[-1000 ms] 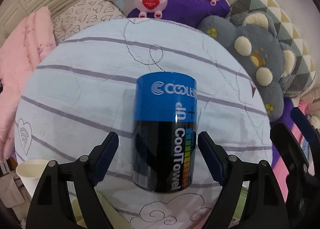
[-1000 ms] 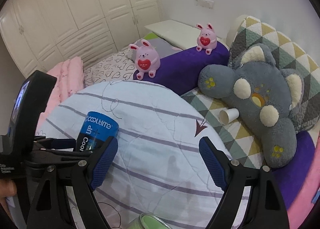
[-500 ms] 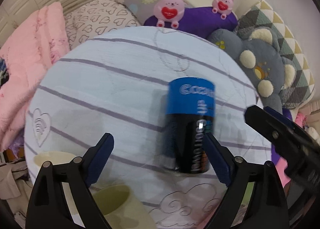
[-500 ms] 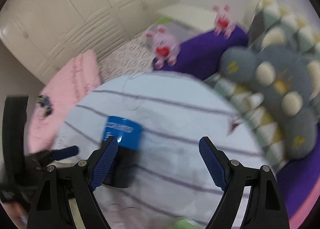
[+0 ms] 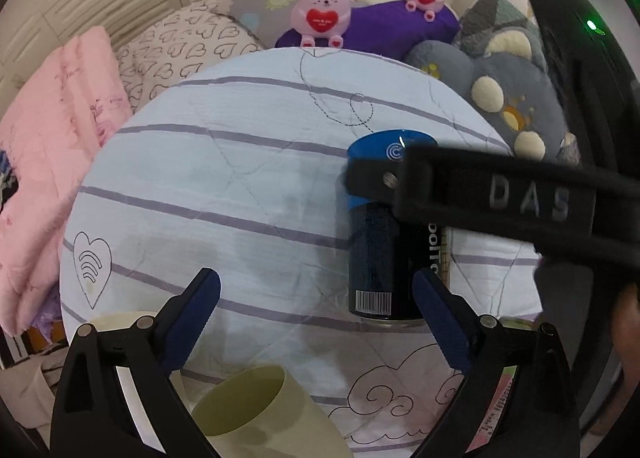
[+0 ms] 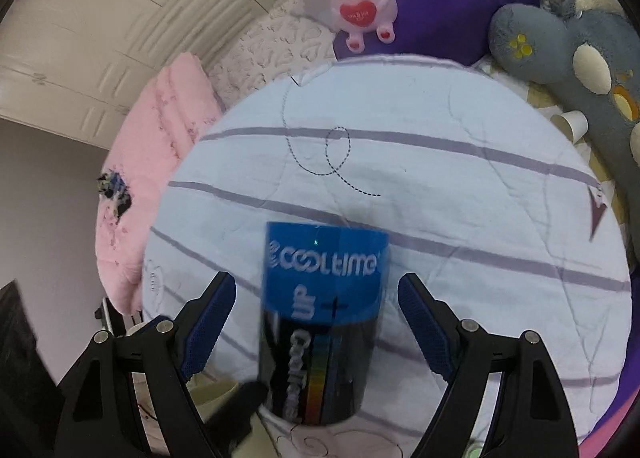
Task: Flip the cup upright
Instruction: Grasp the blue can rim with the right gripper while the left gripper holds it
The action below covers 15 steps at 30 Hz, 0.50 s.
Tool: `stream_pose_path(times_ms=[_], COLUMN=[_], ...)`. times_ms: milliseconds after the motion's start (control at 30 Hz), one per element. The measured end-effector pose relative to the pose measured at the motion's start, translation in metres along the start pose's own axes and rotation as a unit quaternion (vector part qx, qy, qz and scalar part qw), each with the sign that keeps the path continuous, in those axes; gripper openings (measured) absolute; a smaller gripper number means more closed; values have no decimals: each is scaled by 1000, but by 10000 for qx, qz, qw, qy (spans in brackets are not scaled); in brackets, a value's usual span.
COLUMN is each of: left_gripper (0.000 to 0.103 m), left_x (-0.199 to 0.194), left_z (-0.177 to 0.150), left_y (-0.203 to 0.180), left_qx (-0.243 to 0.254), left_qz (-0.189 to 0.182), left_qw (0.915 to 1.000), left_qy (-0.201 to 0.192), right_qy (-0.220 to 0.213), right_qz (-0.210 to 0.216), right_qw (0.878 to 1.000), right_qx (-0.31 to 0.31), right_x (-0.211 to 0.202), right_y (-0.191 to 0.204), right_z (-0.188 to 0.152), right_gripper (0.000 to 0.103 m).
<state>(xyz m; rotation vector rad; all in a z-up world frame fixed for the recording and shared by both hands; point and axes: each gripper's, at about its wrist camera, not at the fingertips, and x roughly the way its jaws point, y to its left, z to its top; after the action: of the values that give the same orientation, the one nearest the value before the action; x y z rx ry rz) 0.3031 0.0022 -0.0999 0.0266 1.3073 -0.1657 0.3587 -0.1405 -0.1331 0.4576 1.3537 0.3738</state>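
A blue and black cup (image 5: pixel 380 258) marked "CoolTime" stands upside down on the round table with a striped light blue cloth (image 5: pixel 224 193). It also shows in the right wrist view (image 6: pixel 324 322). My right gripper (image 6: pixel 318 322) is open with its fingers on either side of the cup, apart from it. Its black body crosses in front of the cup in the left wrist view. My left gripper (image 5: pixel 316 314) is open and empty, just left of the cup.
A pale yellow-green cup (image 5: pixel 260 414) lies below my left gripper, and a white paper cup (image 5: pixel 116 322) sits at the table's front left edge. Pink bunnies (image 5: pixel 322 13), a purple cushion, a grey plush (image 6: pixel 568 41) and a pink blanket (image 5: pixel 44 137) surround the table.
My right gripper has swung left and forward so the cup sits between its fingers. My left gripper has drawn back and to the left, off the cup.
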Motion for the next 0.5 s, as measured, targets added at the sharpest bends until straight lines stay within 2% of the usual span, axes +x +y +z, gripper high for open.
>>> stream_pose_path(times_ms=[67, 167, 367, 500], left_gripper=[98, 99, 100, 103], left_x=[1, 1, 1, -2], left_z=[0, 0, -2, -1], left_y=[-2, -5, -11, -14], left_qx=[54, 59, 63, 9], left_qz=[-44, -100, -150, 69], left_qw=[10000, 9999, 9999, 9996], left_qy=[-13, -12, -38, -268], right_qy=[80, 65, -220, -591], right_qz=[115, 211, 200, -19], right_qw=[9999, 9996, 9979, 9934], right_qx=[-31, -163, -573, -981], right_x=[4, 5, -10, -26], right_y=[-1, -1, 3, 9], right_z=[1, -1, -6, -10], right_gripper=[84, 68, 68, 68])
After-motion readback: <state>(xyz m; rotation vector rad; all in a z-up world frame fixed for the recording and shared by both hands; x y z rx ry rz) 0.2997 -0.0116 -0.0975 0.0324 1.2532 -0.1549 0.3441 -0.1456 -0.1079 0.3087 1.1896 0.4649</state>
